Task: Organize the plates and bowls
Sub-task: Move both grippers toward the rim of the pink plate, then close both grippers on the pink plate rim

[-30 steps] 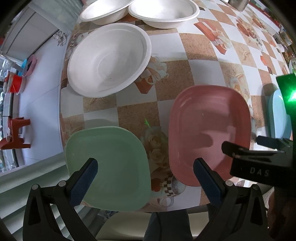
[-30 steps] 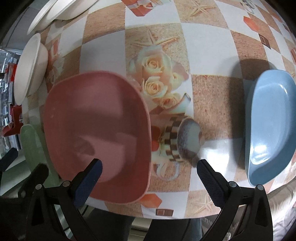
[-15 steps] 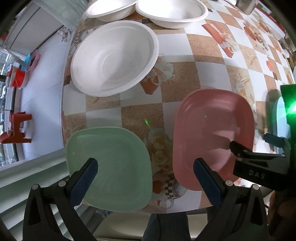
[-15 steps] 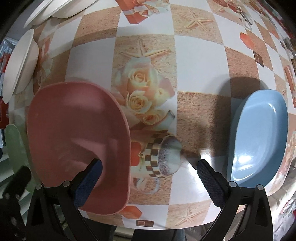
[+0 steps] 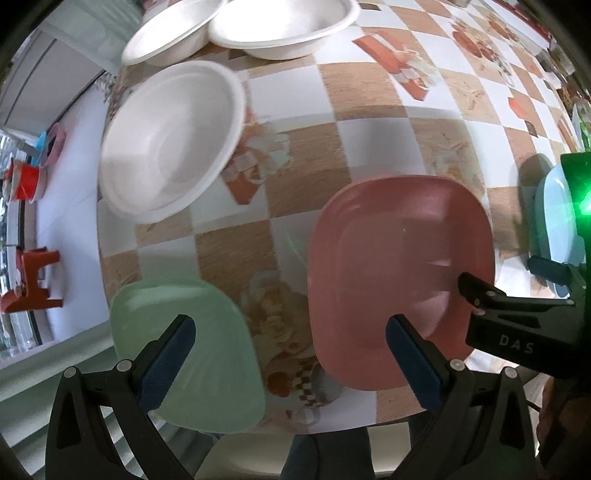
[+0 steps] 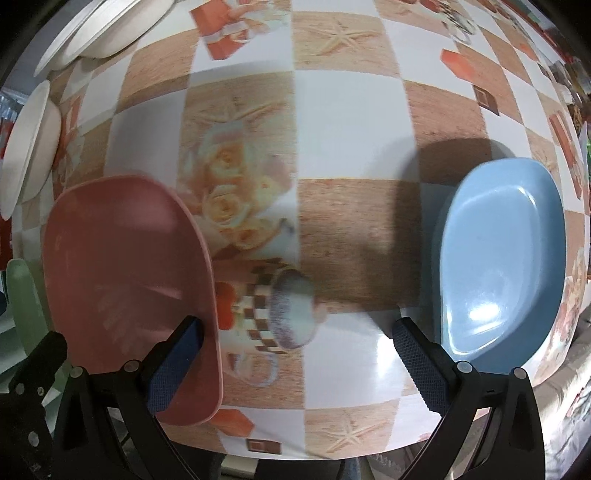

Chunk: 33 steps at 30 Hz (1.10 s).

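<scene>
Three flat plates lie along the near edge of the checkered table [image 5: 369,147]: a green plate [image 5: 184,350], a pink plate [image 5: 399,280] and a blue plate [image 6: 502,266]. My left gripper [image 5: 291,358] hovers open, one finger over the green plate and the other over the pink plate. Between the pink plate [image 6: 122,277] and the blue plate, my right gripper [image 6: 295,354] is open and holds nothing. It also shows at the right of the left wrist view, right gripper [image 5: 498,273]. A white bowl [image 5: 173,140] sits behind the green plate.
Two more white bowls [image 5: 280,29] overlap at the table's far left. The table's front edge runs just under both grippers. Beyond the left edge is a pale floor with a red stool [image 5: 29,284] and small coloured containers [image 5: 26,181].
The right gripper has swung right, so the pink plate slid left and the blue plate came further into its view. The left gripper drifted closer and slightly right. No plate moved.
</scene>
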{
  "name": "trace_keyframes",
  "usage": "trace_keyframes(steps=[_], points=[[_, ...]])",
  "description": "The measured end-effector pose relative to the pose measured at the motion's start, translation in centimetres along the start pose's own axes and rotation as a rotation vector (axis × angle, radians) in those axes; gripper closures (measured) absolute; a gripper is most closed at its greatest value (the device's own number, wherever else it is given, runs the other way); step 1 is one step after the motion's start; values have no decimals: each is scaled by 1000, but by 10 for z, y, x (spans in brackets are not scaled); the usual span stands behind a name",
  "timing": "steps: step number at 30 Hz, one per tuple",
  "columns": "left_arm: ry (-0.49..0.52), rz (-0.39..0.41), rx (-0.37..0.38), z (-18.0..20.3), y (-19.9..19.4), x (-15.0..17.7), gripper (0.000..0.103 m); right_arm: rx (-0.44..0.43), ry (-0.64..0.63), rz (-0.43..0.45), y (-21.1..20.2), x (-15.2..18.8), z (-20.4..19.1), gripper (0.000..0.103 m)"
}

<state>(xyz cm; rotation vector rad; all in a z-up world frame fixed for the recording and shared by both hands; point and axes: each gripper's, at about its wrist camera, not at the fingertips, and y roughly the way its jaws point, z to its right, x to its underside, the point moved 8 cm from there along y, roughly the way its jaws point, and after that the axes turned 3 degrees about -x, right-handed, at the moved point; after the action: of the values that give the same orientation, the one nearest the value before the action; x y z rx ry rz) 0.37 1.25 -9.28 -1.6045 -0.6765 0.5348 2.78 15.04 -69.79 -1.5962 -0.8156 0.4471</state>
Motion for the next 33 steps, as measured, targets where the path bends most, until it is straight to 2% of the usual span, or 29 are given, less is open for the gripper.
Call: trace_keyframes(steps=[5, 10, 11, 14, 16, 17, 19, 20, 22, 25, 27, 28, 31, 33], points=[[24, 16, -5, 8, 4, -2, 0, -6, 17, -8, 6, 34, 30, 0], [29, 62, 15, 23, 9, -8, 0, 35, 28, 0, 3, 57, 68, 0], [27, 59, 9, 23, 10, -10, 0, 28, 32, 4, 5, 47, 82, 0], [23, 62, 9, 28, 14, -14, 0, 50, 51, 4, 9, 84, 94, 0], [3, 62, 30, 30, 15, -14, 0, 44, 70, 3, 3, 93, 113, 0], [-14, 71, 40, 37, 14, -17, 0, 29, 62, -4, 9, 91, 105, 0], [-38, 46, 63, 36, 17, -9, 0, 11, 52, -6, 14, 112, 109, 0], [-48, 41, 64, 35, 18, -5, 0, -23, 39, -4, 21, 95, 114, 0], [-59, 35, 60, 34, 21, 5, 0, -57, 19, -4, 26, 112, 130, 0], [-84, 23, 68, 32, 26, 17, 0, -65, -47, 9, 31, 139, 130, 0], [-105, 6, 73, 28, 30, 20, 0, -52, -88, 8, 27, 169, 109, 0], [-121, 2, 80, 24, 31, 23, 0, -37, -112, 1, 28, 163, 96, 0], [-150, -17, 78, 17, 38, 18, 0, -27, -153, 9, 28, 196, 83, 0], [-154, -31, 66, 17, 43, 17, 1, -42, -175, 19, 29, 195, 78, 0]])
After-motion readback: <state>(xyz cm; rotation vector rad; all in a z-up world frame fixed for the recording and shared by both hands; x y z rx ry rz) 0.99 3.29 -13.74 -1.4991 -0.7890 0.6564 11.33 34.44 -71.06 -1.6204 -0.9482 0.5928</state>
